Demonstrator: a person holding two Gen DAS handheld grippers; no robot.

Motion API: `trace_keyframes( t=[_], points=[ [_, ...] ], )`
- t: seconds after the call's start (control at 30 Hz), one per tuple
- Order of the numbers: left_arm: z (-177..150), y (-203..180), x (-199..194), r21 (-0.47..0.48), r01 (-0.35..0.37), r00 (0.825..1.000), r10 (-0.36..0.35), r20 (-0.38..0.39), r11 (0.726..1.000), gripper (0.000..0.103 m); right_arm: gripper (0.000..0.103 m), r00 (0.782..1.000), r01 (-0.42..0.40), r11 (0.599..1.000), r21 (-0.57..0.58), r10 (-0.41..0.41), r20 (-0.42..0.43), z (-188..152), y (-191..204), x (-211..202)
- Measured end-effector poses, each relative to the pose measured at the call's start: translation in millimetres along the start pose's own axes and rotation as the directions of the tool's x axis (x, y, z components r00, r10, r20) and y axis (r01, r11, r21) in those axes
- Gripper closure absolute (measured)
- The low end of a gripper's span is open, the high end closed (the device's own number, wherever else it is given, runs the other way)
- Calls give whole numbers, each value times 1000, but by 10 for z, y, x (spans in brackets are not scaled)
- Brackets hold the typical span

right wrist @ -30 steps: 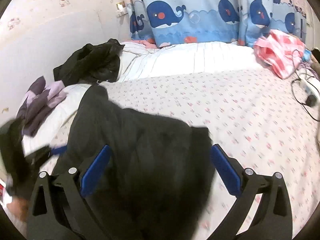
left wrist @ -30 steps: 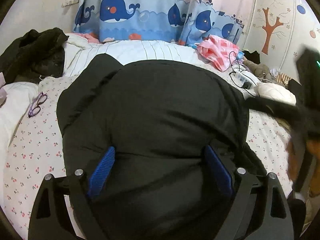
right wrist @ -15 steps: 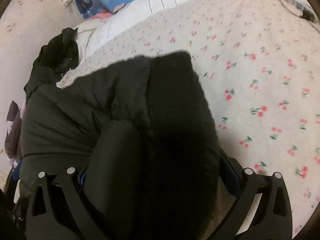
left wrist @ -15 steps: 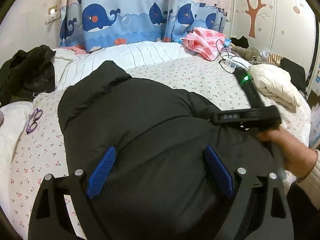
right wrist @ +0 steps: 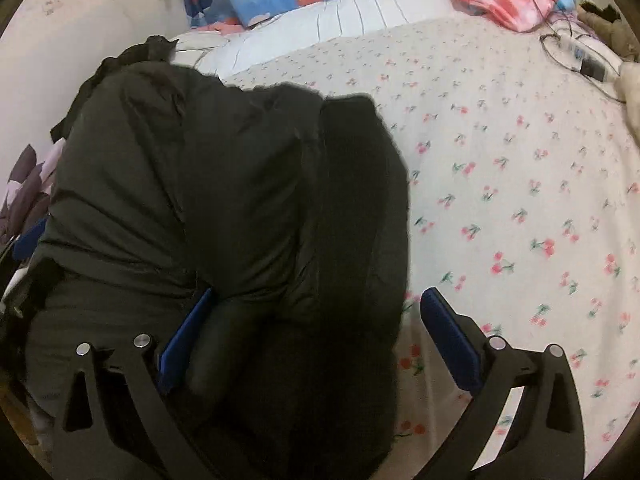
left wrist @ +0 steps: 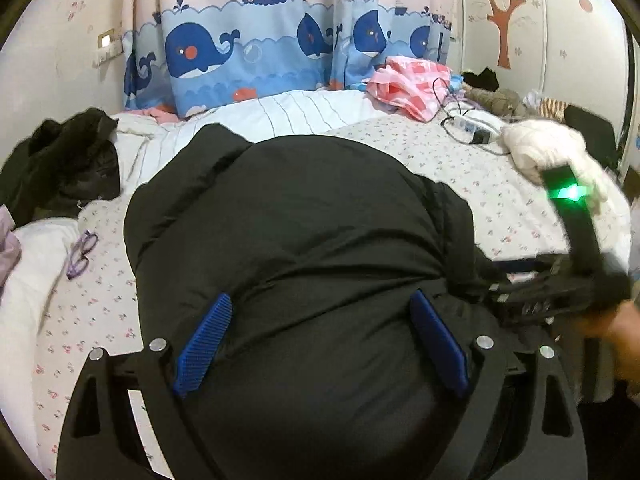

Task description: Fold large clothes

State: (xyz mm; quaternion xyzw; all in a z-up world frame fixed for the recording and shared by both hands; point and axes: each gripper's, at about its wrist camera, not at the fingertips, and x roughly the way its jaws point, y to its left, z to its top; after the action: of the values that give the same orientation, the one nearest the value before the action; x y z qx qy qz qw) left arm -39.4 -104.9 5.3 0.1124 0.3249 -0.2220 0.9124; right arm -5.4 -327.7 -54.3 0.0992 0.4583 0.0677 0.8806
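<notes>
The black coat [left wrist: 304, 232] lies puffed up on the bed [left wrist: 472, 172], bulging across the near edge and reaching back toward the striped white quilt [left wrist: 304, 108] along the far edge. The left gripper [left wrist: 320, 344] hangs over the coat's near end, jaws spread wide, blue pads either side of the padding without pinching it. The right gripper [right wrist: 316, 340] is spread too: its left pad sits against a rolled fold of the coat [right wrist: 224, 200], its right pad stands clear over the cherry-print sheet [right wrist: 520, 200]. Whether that left pad presses the cloth is hard to say, the fabric there is dark and blurred.

In the left view the right gripper [left wrist: 560, 292] shows at the coat's right edge, green light glowing, a blurred hand [left wrist: 616, 328] behind it.

Around the coat: glasses [left wrist: 80, 254] on the sheet near the left edge, a heap of dark clothes [left wrist: 60, 164] at the far left corner, a pink checked cloth [left wrist: 408, 84] and a power strip [left wrist: 472, 128] with cables toward the far right corner, a cream garment [left wrist: 548, 152] by the right edge. Whale curtain [left wrist: 248, 56] hangs behind the bed. The coat's own bulk hides the sheet under both tools.
</notes>
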Motion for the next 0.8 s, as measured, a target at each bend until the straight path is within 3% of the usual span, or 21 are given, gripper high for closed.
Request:
trace_keyframes(
  t=[0.13,0.2,0.27,0.47,0.57,0.63,0.7,0.8],
  points=[
    [-8,-18,-15,12,-14,1000,14,8,1000,16,7,987,14,1000,11,-15,161,150,1,-445],
    [-3,-18,-21,8,-15,1000,15,10,1000,16,7,962,-9,1000,-13,12,271,301,75,-660],
    [1,-22,-23,11,-18,1000,18,12,1000,16,7,946,-42,998,-44,54,319,479,205,-747],
    [1,-18,-13,12,-18,1000,18,13,1000,16,7,935,-177,977,-117,204,288,959,704,-490],
    [-1,-16,-14,12,-19,1000,19,14,1000,16,7,969,-102,987,-125,127,212,983,758,-42],
    [2,-17,-22,11,-11,1000,10,24,1000,15,7,988,-80,995,-61,87,124,920,549,430],
    [17,-28,-29,12,18,999,-18,26,1000,15,6,992,-98,995,18,96,78,840,350,669],
    [12,-35,21,12,35,999,-35,5,999,15,7,998,-44,999,-27,46,49,786,351,683]
  ],
)
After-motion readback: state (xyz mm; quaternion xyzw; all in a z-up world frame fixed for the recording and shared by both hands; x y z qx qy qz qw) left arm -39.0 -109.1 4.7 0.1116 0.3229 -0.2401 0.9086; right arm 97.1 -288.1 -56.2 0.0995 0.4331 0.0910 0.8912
